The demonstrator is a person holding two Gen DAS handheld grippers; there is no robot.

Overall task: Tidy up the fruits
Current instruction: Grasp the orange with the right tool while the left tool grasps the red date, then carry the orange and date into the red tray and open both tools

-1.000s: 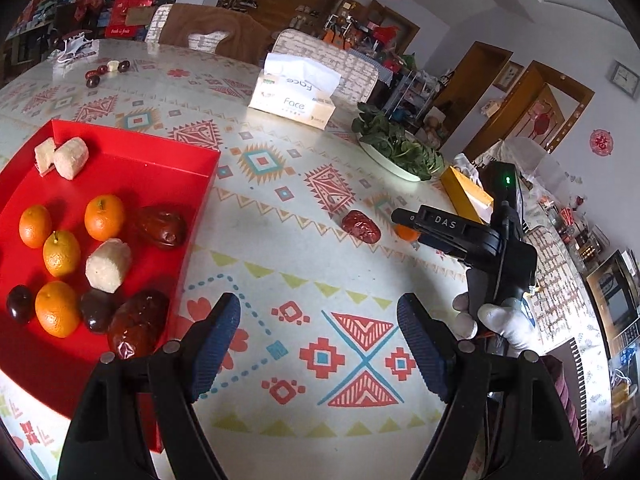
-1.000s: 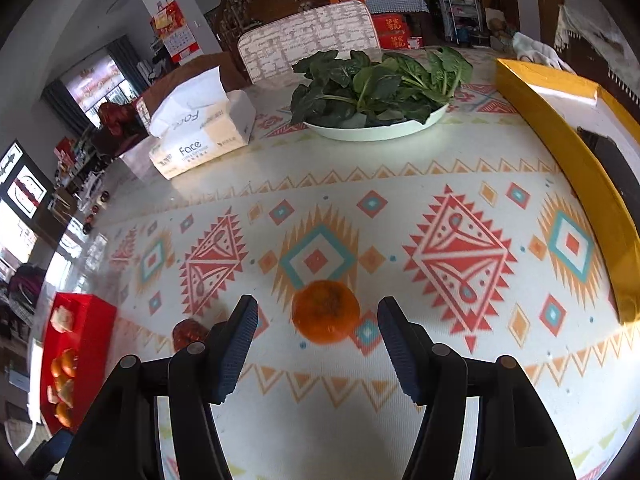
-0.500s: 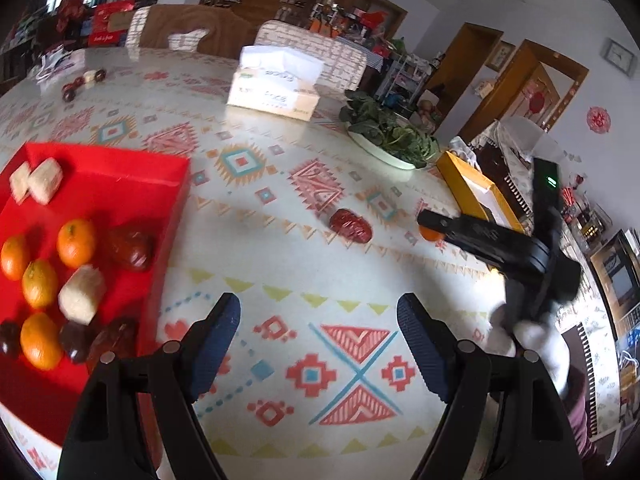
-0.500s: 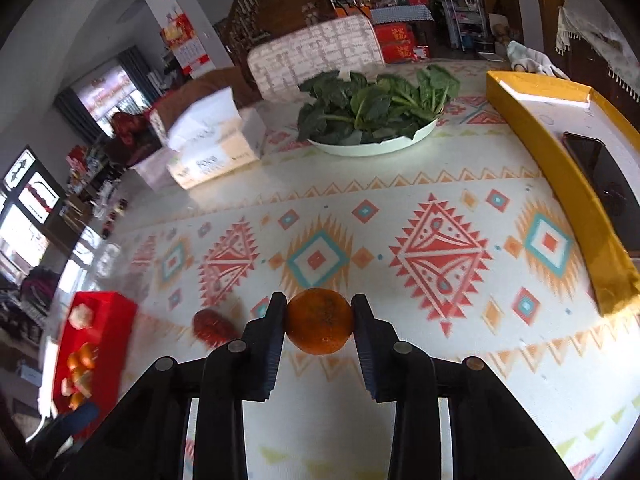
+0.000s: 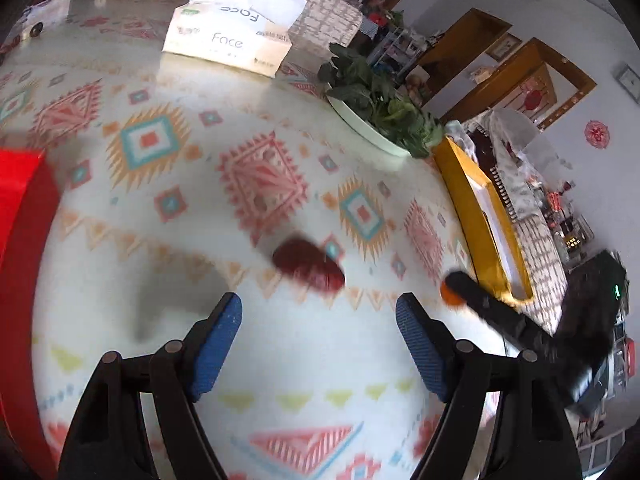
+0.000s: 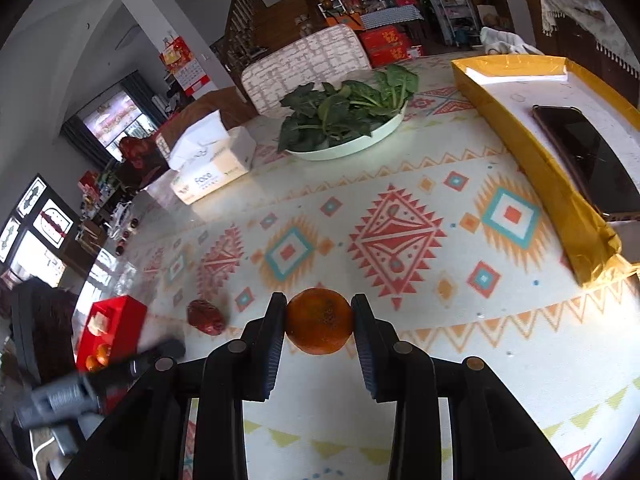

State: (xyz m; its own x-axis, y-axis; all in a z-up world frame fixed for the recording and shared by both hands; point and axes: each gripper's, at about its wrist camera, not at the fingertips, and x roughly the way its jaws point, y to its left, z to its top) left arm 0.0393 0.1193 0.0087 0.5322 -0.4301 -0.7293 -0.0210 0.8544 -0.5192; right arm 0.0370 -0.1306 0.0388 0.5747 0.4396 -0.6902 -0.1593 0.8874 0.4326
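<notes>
My right gripper (image 6: 319,330) is shut on an orange mandarin (image 6: 319,320) and holds it above the patterned tablecloth; it also shows at the right of the left wrist view (image 5: 450,294). A dark red date (image 5: 309,266) lies on the cloth just ahead of my open, empty left gripper (image 5: 318,344); the date also shows in the right wrist view (image 6: 206,317). The red tray (image 6: 110,330) with several fruits stands at the left; only its corner (image 5: 18,208) shows in the left wrist view.
A tissue box (image 5: 230,42) and a white plate of green leaves (image 5: 380,108) stand at the far side. A yellow tray (image 6: 560,184) with a phone (image 6: 592,160) lies at the right. The left gripper's body (image 6: 80,392) shows low left.
My right gripper closed on the mandarin and lifted it off the cloth. My left gripper moved right, away from the red tray and toward the date.
</notes>
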